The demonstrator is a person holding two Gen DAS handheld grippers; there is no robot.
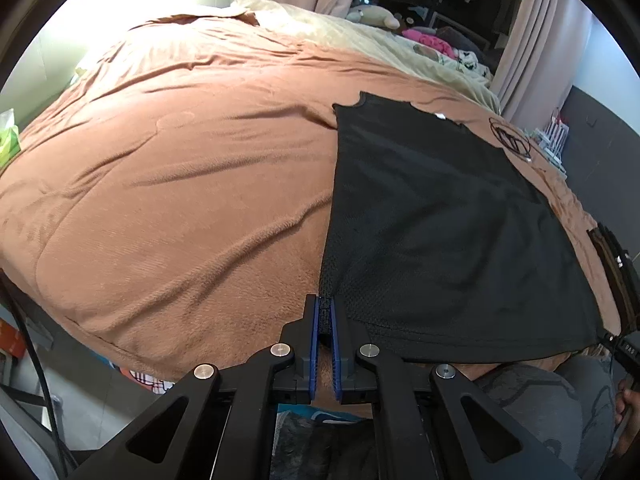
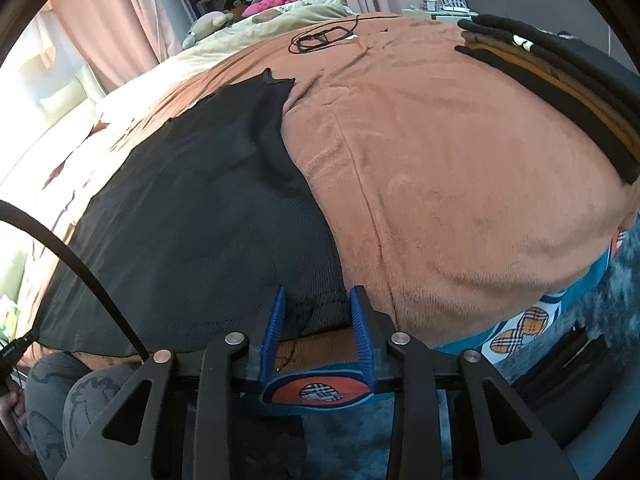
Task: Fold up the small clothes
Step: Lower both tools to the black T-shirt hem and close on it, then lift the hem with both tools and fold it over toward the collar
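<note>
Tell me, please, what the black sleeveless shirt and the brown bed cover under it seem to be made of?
Black sleeveless shirt: probably a thin synthetic sports mesh, matte; tiny holes show in the weave near the hem in both wrist views.
Brown bed cover: probably a soft fleece or plush, matte; a short fuzzy nap and soft rounded wrinkles show. The exact fibre cannot be told.

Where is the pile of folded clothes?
In the right wrist view, the stack of folded black and brown clothes sits at the far right of the brown fuzzy blanket.
</note>
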